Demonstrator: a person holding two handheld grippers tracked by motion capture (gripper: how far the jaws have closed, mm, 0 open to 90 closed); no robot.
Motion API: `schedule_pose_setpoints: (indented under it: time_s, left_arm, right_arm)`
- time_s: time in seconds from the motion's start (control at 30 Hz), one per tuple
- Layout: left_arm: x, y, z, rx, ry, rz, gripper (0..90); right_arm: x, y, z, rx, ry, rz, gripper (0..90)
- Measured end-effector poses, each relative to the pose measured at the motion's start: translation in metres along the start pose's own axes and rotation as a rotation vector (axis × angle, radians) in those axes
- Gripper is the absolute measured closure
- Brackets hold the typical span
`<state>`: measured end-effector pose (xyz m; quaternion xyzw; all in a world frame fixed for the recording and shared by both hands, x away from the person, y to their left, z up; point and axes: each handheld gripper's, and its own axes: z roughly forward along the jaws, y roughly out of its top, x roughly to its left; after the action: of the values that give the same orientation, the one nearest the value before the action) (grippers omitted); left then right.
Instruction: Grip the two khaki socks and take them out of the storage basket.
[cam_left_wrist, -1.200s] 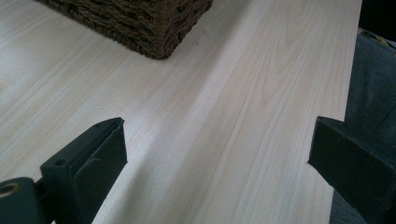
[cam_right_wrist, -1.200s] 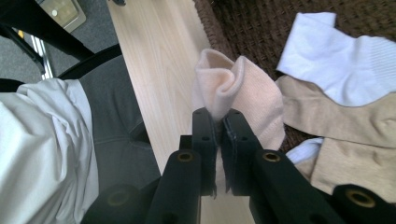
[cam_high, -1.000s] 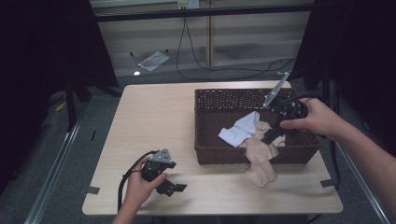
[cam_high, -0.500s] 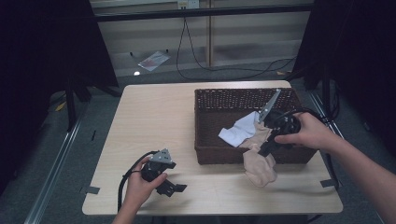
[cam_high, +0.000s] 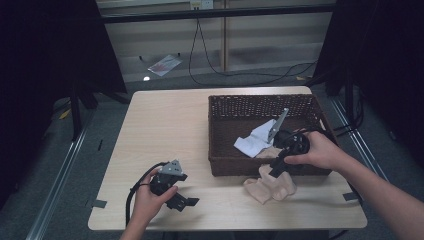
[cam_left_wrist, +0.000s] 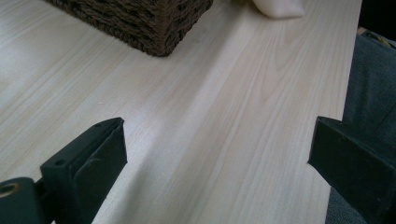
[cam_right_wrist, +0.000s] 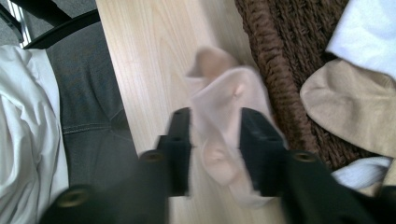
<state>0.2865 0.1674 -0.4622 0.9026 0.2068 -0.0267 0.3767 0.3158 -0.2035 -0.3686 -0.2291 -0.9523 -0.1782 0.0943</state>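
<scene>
Right tool (cam_right_wrist: 214, 140) clamped on pale sock (cam_right_wrist: 224, 112) (beside basket (cam_high: 220, 165)), left tool (cam_left_wrist: 217, 154) spread wide above table (cam_left_wrist: 233, 93)

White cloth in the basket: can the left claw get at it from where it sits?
Probably not without moving: the left claw rests open on the table's near left, and the basket's wall stands between it and the white cloth.

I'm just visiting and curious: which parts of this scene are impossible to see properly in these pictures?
- Right gripper view: motion blur smears the pale sock, so whether the jaws pinch it or merely straddle it is unclear.
- High view: the person's hand covers part of the basket floor.
- Left gripper view: the top edge crops the basket to one corner.
- High view: the white cloth is too small to identify.
</scene>
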Motion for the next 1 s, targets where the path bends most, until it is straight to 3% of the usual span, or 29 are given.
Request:
schedule_pose_setpoints:
  time_s: [0.13,0.43,0.5,0.67,1.0]
  left_arm:
    - [0.000,0.000,0.000,-0.001,0.004,-0.004,3.9]
    - [0.000,0.000,0.001,0.004,0.000,0.003,3.9]
    - [-0.001,0.000,0.002,-0.008,-0.006,-0.012,3.9]
    - [-0.001,-0.001,0.002,-0.009,-0.005,-0.011,3.9]
    - [0.000,0.000,0.002,0.000,-0.004,-0.005,3.9]
  right_arm:
    - [0.002,-0.001,-0.001,-0.009,-0.011,-0.008,48.0]
    - [0.010,-0.008,-0.002,-0.015,-0.045,-0.030,31.2]
    - [0.010,-0.009,-0.002,-0.024,-0.056,-0.026,24.3]
    - [0.010,-0.015,-0.002,-0.025,-0.092,-0.018,17.4]
    - [0.011,-0.028,-0.004,-0.059,-0.118,-0.040,11.5]
